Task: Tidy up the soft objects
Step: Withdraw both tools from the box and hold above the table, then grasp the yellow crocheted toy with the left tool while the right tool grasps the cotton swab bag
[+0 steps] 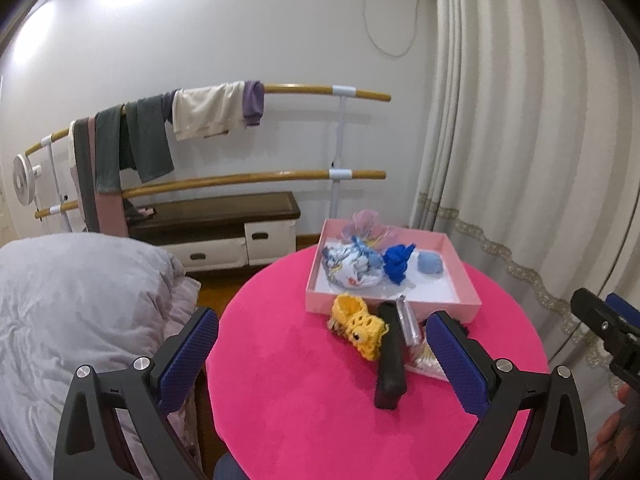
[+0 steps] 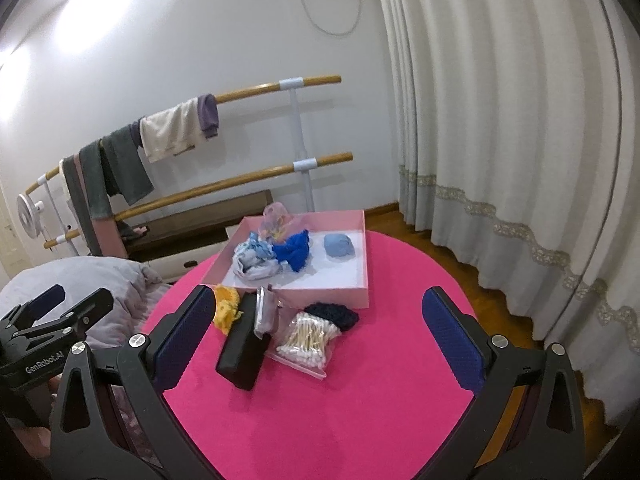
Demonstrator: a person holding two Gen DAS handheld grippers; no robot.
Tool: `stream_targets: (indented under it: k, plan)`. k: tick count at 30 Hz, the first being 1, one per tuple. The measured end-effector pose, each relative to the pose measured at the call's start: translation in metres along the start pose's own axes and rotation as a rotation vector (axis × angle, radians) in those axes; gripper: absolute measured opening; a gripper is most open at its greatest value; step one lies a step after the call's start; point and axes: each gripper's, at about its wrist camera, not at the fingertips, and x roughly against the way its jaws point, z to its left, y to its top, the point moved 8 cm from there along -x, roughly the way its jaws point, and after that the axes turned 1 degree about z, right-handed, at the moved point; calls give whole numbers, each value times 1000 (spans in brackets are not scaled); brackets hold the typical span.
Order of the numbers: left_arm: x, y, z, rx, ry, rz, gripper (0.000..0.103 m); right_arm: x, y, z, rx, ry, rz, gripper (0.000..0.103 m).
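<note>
Both tools are spread wide with nothing in them: left tool (image 1: 322, 354) hangs over the near left edge of the pink bench (image 1: 304, 408), right tool (image 2: 320, 340) over the bench's near middle, neither touching anything.

Soft stuff is split between the bench and the pink tray (image 2: 362, 280) at the far side. On the bench, just in front of the tray's near wall, there's a yellow crochet piece (image 1: 358, 326) lying right against a black case (image 1: 390, 358). A small clear pouch (image 2: 265, 310) rests on the far end of the case. Right of the case sits a bag of cotton swabs (image 2: 306, 340), and a dark knit piece (image 2: 334, 314) is tucked behind the bag, close to the tray wall.

Inside the tray: a bunched white and blue printed cloth (image 2: 256, 262) at the left, a bright blue knit bundle (image 2: 296, 254) touching it, a pale blue ball (image 2: 339, 246) on its own further right, and a sheer pinkish bag (image 2: 276, 218) at the back left corner.

Further out, a grey duvet (image 1: 80, 304) is bunched left of the bench, clothes (image 1: 208, 110) hang over a wooden rail (image 1: 304, 90) along the wall, a low cabinet (image 1: 224, 232) sits under it, a small fan (image 1: 22, 180) is at far left, and a curtain (image 2: 500, 120) covers the right side.
</note>
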Motion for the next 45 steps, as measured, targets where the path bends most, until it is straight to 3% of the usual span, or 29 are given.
stream_targets:
  k: [18,25,36,45]
  plan:
    - [-135,-25,12,2,0,200,103,-106,-66,-17,23,-33,257,103]
    - [-181,-31,7,-7,-4,240,103,-154,-95,-14,6,-16,356,103]
    - [-222,-37,-3,-11,-20,262,103,-202,-109,-3,14,13,424,103]
    - [-244,-34,-15,1,-56,263,103,-220,-116,13,71,46,426,95]
